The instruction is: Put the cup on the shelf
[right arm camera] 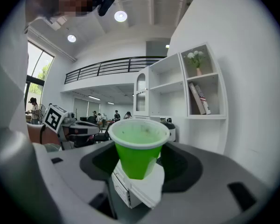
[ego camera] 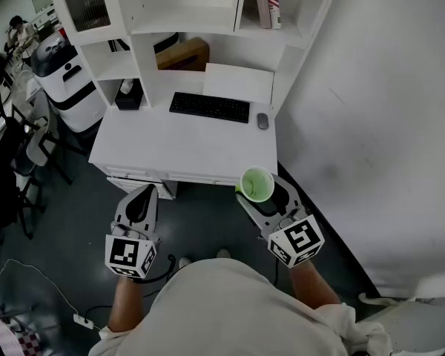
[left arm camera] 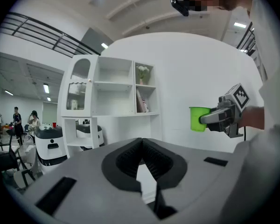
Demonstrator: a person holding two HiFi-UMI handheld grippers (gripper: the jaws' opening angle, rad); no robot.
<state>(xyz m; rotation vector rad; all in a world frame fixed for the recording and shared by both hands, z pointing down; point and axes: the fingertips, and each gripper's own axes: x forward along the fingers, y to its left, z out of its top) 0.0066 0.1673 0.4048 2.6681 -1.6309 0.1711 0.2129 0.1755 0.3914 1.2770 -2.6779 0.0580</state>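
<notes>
Keyboard (ego camera: 209, 107) at back of worktop (ego camera: 170, 147), mouse (ego camera: 262, 121) just to its rt; shelf (ego camera: 184, 28) behind (books (ego camera: 267, 2) upper-rt compartment). Cup (ego camera: 256, 184) in right claw (ego camera: 262, 197), near worktop's front-rt edge.

We find no legible text, brand or number in any view. The only signs are black-and-white square markers, one set on the cube of the left gripper (ego camera: 142, 195) and one on the cube of the right gripper (ego camera: 263, 193); these carry patterns, not letters. Spine print on the books (ego camera: 268, 1) in the shelf's (ego camera: 185, 30) upper right compartment is too small to read.
</notes>
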